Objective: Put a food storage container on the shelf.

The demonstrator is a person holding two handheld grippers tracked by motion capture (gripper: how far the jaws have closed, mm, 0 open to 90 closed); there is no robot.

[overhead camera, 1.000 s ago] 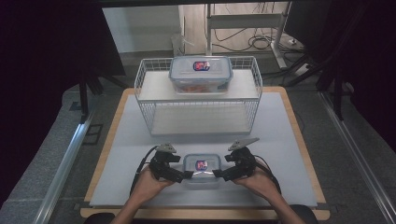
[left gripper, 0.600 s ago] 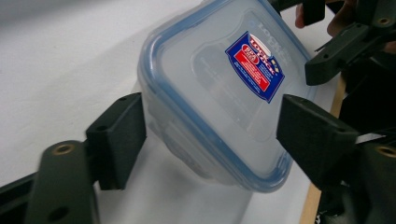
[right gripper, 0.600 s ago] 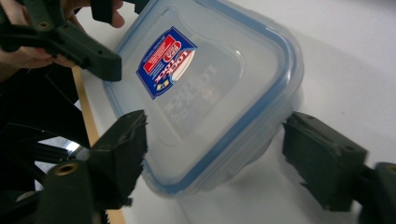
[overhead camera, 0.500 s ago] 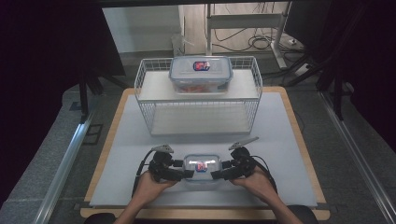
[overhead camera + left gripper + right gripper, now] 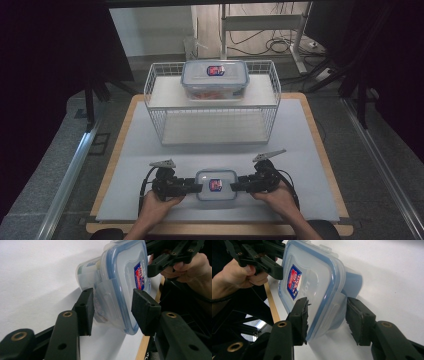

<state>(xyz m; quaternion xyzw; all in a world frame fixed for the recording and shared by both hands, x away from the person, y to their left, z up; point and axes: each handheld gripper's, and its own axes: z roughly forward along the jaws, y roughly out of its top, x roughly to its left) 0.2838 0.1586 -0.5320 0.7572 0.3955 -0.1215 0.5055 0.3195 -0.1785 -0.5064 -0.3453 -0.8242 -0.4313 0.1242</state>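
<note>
On the near edge of the worktop (image 5: 310, 150), between the two hands, sat a small clear container (image 5: 216, 184) with a blue-rimmed lid and a red-and-blue label, resting flat on the white surface. Flanked from each short end: left gripper (image 5: 192, 187) at its left side, right gripper (image 5: 239, 186) at its right. In the left gripper view, jaws spread around the side latch of the container (image 5: 117, 282), one pad under the lid's edge, the other over the lid, neither seen pressing. In the right gripper view, likewise spread jaws astride the opposite latch of the container (image 5: 317, 287), with narrow gaps at both pads. Farther back, well apart, stood a white wire rack (image 5: 155, 100) carrying a larger lidded box (image 5: 215, 80) on its top shelf.
</note>
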